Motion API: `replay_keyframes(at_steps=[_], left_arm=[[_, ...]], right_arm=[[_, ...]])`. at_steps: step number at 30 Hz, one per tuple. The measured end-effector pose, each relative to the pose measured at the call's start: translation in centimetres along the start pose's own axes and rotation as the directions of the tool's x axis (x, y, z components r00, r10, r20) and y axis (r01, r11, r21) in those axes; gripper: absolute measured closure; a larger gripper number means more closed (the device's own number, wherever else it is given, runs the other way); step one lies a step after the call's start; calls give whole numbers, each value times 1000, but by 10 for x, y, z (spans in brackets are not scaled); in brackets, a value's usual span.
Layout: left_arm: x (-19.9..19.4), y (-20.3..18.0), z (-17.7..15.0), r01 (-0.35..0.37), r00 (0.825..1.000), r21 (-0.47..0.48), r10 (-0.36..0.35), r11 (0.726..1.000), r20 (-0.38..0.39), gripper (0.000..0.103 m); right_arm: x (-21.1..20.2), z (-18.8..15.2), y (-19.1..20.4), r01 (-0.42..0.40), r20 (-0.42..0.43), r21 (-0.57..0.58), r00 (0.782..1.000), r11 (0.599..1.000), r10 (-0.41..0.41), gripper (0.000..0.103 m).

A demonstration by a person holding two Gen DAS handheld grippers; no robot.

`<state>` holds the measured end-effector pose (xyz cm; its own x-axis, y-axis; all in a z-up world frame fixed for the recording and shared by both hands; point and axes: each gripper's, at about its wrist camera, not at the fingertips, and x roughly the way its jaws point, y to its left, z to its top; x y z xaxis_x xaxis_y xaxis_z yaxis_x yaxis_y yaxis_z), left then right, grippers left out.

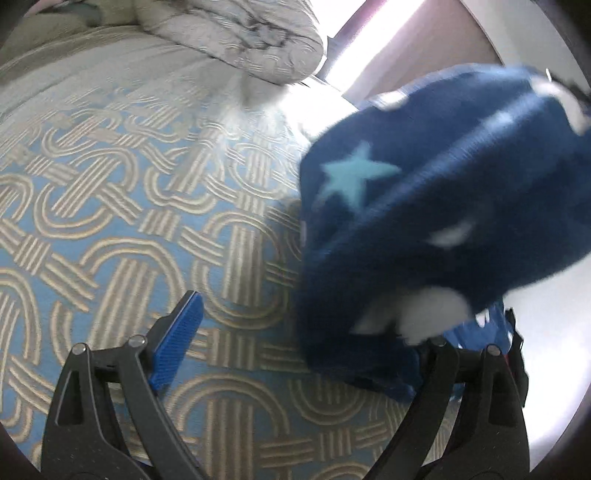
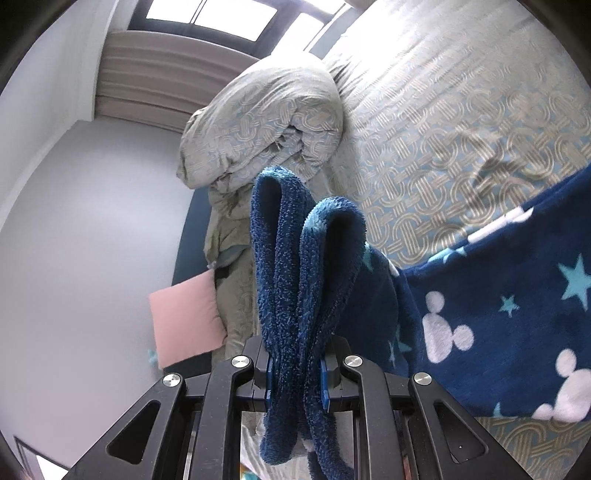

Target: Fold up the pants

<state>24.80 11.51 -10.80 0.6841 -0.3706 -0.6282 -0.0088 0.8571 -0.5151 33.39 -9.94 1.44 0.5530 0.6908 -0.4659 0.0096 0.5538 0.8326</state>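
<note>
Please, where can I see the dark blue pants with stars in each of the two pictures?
Left wrist view: the pants fill the right half, blurred, above the bedspread.
Right wrist view: the pants hang at centre and lower right, a fold pinched in the right tongs.
Shared landmark: the rolled duvet on the bed.

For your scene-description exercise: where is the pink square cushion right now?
In the right wrist view, the pink square cushion sits lower left, by the rolled patterned duvet, left of the right gripper clamping the dark blue fleece pants.

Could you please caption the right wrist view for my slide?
Right gripper shut on folded blue pants held above the bed.
</note>
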Motion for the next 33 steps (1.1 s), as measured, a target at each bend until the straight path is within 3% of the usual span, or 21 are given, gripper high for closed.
replay_keyframes(at_steps=[9, 19, 27, 33], left_arm=[[-1, -2, -2, -20, 1000, 36, 19, 999, 24, 11], [4, -10, -10, -19, 1000, 127, 19, 992, -2, 11], [9, -11, -16, -11, 999, 165, 18, 986, -38, 11], [14, -14, -18, -11, 998, 187, 22, 982, -60, 11]], right_arm=[[-34, 15, -38, 28, 50, 24, 998, 999, -29, 87], [-64, 15, -137, 28, 94, 155, 995, 988, -43, 87], [-59, 11, -219, 52, 86, 245, 993, 968, -75, 87], [-48, 14, -244, 116, 84, 221, 987, 968, -138, 87]])
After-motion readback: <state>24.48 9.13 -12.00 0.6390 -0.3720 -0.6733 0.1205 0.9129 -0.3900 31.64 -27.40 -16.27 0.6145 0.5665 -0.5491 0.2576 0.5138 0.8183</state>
